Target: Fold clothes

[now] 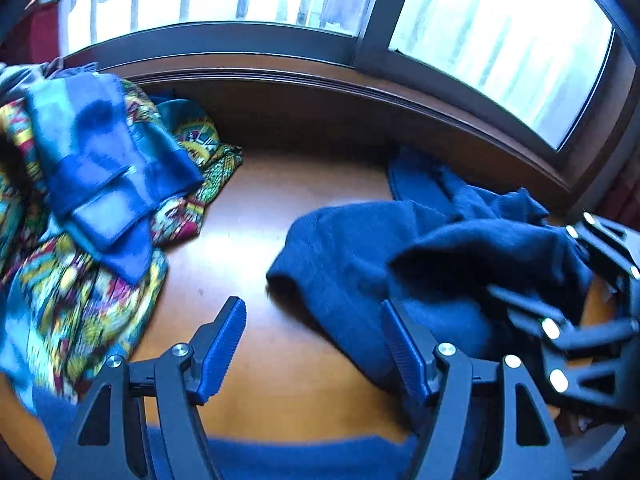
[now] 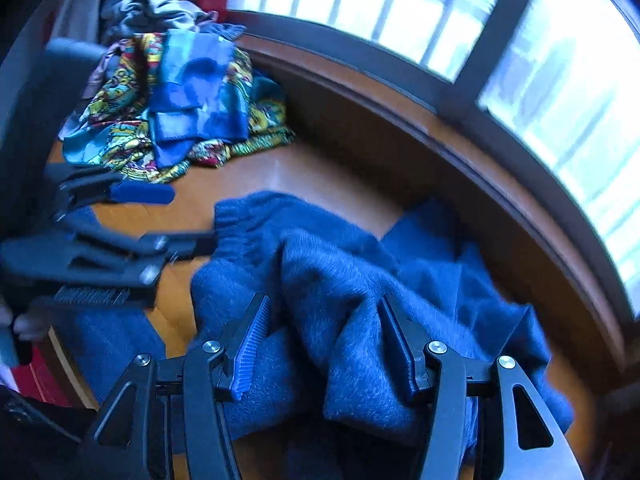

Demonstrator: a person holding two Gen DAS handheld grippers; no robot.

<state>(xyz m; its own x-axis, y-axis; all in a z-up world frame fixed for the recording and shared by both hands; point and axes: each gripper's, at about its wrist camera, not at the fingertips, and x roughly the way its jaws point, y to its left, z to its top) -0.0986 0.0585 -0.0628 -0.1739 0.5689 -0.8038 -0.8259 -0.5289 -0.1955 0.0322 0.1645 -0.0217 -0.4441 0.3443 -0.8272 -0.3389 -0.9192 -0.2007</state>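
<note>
From the left wrist view, the left gripper (image 1: 312,344) hangs over the glossy brown wooden table (image 1: 280,216) with its two blue-padded fingers set wide apart and nothing between them but bare wood. The crumpled dark blue knitted sweater (image 1: 360,256) lies just right of that gap; its near edge runs under and against the right-hand finger, and the rest heaps away toward the window sill (image 1: 320,80). At the far right edge the right gripper (image 1: 560,320) sits in the sweater's folds, though this view is too blurred there to tell how its jaws stand. To the left lies a pile of bright patterned cloth (image 1: 88,312) with a folded blue garment (image 1: 108,176) on top, well apart from the sweater.

From the right wrist view, the right gripper (image 2: 324,344) has its fingers spread, and a raised fold of the sweater (image 2: 340,280) bunches up between them, the cloth touching both pads without being pinched. The left gripper (image 2: 132,220) shows at the left, open, its lower finger reaching to the sweater's ribbed hem. The patterned pile (image 2: 120,136) lies beyond it near the window.
</note>
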